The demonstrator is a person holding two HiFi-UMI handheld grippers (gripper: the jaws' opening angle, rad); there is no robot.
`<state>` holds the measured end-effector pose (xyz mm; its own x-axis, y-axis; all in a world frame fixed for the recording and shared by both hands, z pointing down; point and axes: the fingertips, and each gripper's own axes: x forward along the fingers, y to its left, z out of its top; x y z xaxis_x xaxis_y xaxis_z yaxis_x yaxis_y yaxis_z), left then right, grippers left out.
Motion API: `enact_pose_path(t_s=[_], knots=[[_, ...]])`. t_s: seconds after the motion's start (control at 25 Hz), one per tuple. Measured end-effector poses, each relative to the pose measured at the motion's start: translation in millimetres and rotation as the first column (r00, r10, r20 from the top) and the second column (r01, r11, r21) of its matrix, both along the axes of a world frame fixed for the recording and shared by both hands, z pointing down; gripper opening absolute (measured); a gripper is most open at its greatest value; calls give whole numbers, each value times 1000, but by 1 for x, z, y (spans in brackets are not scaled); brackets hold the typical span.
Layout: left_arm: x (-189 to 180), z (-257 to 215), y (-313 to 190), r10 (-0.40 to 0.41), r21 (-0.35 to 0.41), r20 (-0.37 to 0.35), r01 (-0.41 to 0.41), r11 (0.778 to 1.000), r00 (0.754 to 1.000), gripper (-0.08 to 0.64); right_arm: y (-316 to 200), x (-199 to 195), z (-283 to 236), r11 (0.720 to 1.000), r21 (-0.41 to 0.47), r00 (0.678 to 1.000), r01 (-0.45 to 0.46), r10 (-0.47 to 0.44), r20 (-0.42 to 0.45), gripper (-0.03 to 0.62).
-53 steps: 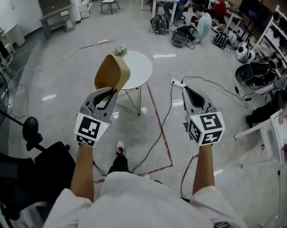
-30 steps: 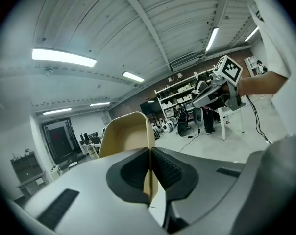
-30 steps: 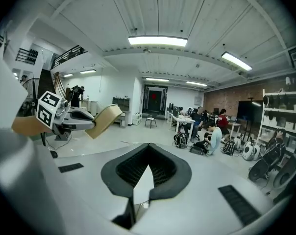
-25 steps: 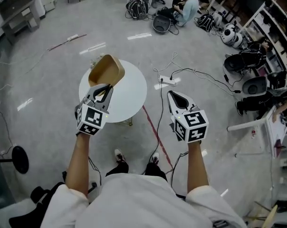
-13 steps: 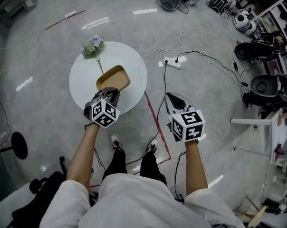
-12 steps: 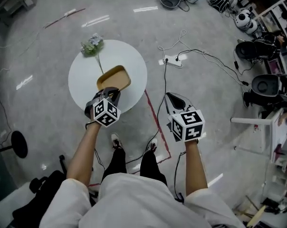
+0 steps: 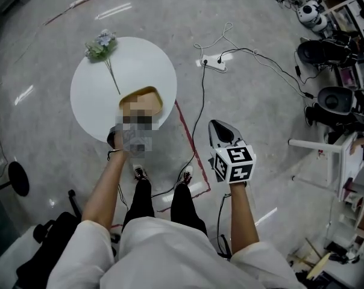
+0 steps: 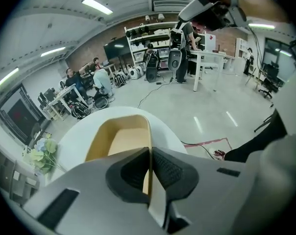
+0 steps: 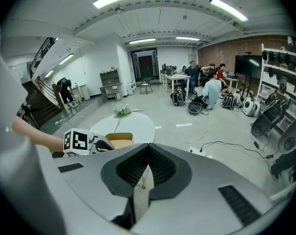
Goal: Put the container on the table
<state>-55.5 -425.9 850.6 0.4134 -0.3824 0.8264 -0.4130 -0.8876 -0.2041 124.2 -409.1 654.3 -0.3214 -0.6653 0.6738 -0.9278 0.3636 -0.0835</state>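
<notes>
The tan, open-topped container (image 7: 142, 100) sits level over the near right part of the round white table (image 7: 103, 89); I cannot tell whether it rests on it. My left gripper (image 8: 149, 153) is shut on the container's (image 8: 119, 142) near right wall. In the head view a mosaic patch covers that gripper. My right gripper (image 7: 218, 129) hangs over the floor to the right of the table, shut with nothing in it. In the right gripper view its jaws (image 9: 148, 150) meet, and the container (image 9: 119, 140) and table (image 9: 135, 124) lie ahead to the left.
A bunch of pale flowers (image 7: 100, 42) lies on the table's far side. A power strip (image 7: 212, 63) and cables trail over the floor to the right, beside red floor tape (image 7: 197, 167). Chairs, bags and shelves stand at the far right. My feet are just short of the table.
The container came down from a raised, tilted hold to level over the table, still gripped by the left gripper. I have stepped up to the table. The right gripper stayed shut.
</notes>
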Motion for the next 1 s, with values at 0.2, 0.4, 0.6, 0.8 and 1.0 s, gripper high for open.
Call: enact_pose_path(t_s=[0.2,0.4,0.6,0.8,1.0], knots=[[4,-14,-5,-81,-16,-65,80,997,995,63,6,14,-4,999,11,999,-31,31,24,14],[-1,-82,-19,-190,3,-218,195,981,957,75,1,16,-35,998,59,998,-20,16,65,14],[-23,-196,-24,-308,25,-422,350,936,853,46,-3,3,-96,989,146,998,26,-35,55,14],[-45,-304,-22,-309,120,-557,443,889,771,26,-17,-8,-169,953,288,994,94,-105,20,14],[-67,-398,-6,-258,246,-621,497,832,740,25,-24,-25,-247,899,418,987,131,-159,32,12]])
